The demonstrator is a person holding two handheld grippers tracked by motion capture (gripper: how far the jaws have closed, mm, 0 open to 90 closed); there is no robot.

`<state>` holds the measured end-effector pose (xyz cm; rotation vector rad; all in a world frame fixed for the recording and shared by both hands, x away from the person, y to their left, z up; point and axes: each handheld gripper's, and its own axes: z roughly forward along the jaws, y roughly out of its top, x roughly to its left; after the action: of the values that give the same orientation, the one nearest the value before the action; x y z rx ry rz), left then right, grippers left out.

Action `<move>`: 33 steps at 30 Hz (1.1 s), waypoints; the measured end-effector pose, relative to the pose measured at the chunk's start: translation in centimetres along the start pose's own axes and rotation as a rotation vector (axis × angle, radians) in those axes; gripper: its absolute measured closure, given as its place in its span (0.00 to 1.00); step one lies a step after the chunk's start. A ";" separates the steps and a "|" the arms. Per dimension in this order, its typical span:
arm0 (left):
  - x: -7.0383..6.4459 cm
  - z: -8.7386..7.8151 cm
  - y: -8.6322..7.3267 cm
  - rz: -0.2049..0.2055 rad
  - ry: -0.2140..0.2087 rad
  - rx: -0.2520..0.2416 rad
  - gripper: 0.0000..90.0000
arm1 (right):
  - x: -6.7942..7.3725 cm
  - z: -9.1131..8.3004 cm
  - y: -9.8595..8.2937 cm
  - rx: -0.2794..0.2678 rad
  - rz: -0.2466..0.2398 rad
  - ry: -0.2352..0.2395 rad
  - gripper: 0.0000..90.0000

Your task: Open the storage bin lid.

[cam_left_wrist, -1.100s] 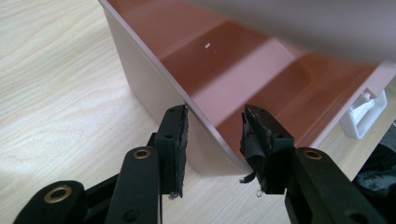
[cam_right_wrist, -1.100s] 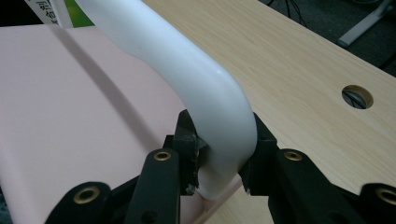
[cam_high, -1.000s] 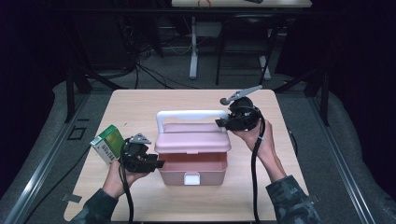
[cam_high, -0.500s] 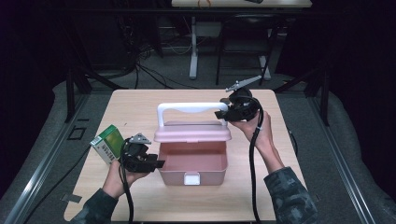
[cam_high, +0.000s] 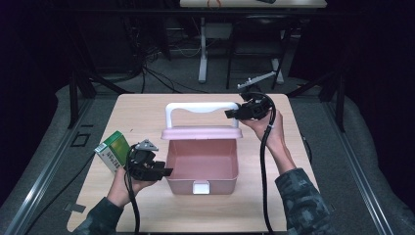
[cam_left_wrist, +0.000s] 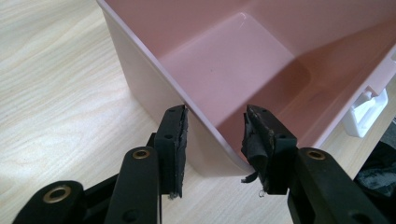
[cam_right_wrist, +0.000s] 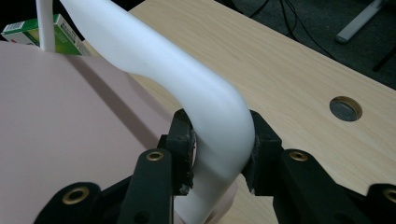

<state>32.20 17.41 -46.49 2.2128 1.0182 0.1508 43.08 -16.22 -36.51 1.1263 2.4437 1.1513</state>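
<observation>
My right fingers [cam_right_wrist: 217, 154] clamp the white handle [cam_high: 200, 106] at its right bend, lid [cam_high: 201, 132] tilted up behind the box [cam_high: 201, 161]. Left fingers [cam_left_wrist: 215, 140] gape, straddling the box's near-left corner.

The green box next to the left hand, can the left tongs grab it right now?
Probably yes. The green box lies on the table right beside the left tongs, with nothing between them. Their jaws stand open around the corner of the pink bin, so the hand would first need to back off and turn.
</observation>
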 end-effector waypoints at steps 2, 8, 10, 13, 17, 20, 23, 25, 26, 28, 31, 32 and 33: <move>0.0 0.0 0.0 0.001 0.000 0.001 0.66 | -0.1 0.1 0.1 0.004 0.005 -0.005 0.75; 0.1 0.0 0.1 0.012 -0.003 0.008 0.65 | -0.7 0.4 0.8 0.022 0.037 -0.001 0.74; 0.2 0.1 0.1 0.009 -0.009 0.009 0.61 | -0.8 0.5 1.0 0.032 0.047 0.000 0.74; 0.6 0.1 0.1 0.015 -0.020 0.013 0.52 | -0.8 0.5 1.2 0.038 0.054 -0.005 0.74; 0.6 0.0 0.2 0.019 -0.011 0.021 0.42 | -0.9 0.6 1.2 0.031 0.060 -0.007 0.75; 0.6 -0.4 0.4 0.025 0.001 0.019 0.38 | -0.9 0.6 1.2 0.031 0.064 -0.008 0.75; 0.6 -0.8 0.7 0.028 0.005 0.012 0.33 | -0.9 0.6 1.3 0.031 0.065 -0.010 0.75; 0.6 -1.1 0.9 0.034 0.011 0.004 0.30 | -0.9 0.6 1.3 0.031 0.067 -0.009 0.75; 0.6 -1.4 1.2 0.038 0.019 -0.001 0.28 | -0.9 0.6 1.3 0.031 0.068 -0.010 0.75; 0.6 -1.8 1.5 0.040 0.030 -0.013 0.27 | -0.9 0.6 1.3 0.032 0.066 -0.011 0.75; 0.6 -2.5 2.4 0.047 0.047 -0.034 0.23 | -0.8 0.6 1.3 0.036 0.064 -0.012 0.75; 0.5 -2.8 2.9 0.053 0.053 -0.042 0.22 | -0.8 0.6 1.3 0.035 0.064 -0.012 0.75; 0.5 -2.9 3.2 0.059 0.056 -0.042 0.20 | -0.8 0.5 1.3 0.034 0.063 -0.013 0.75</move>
<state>33.45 17.90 -42.34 2.2119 0.9718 0.2602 44.60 -15.96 -36.03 1.2246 2.4435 1.1199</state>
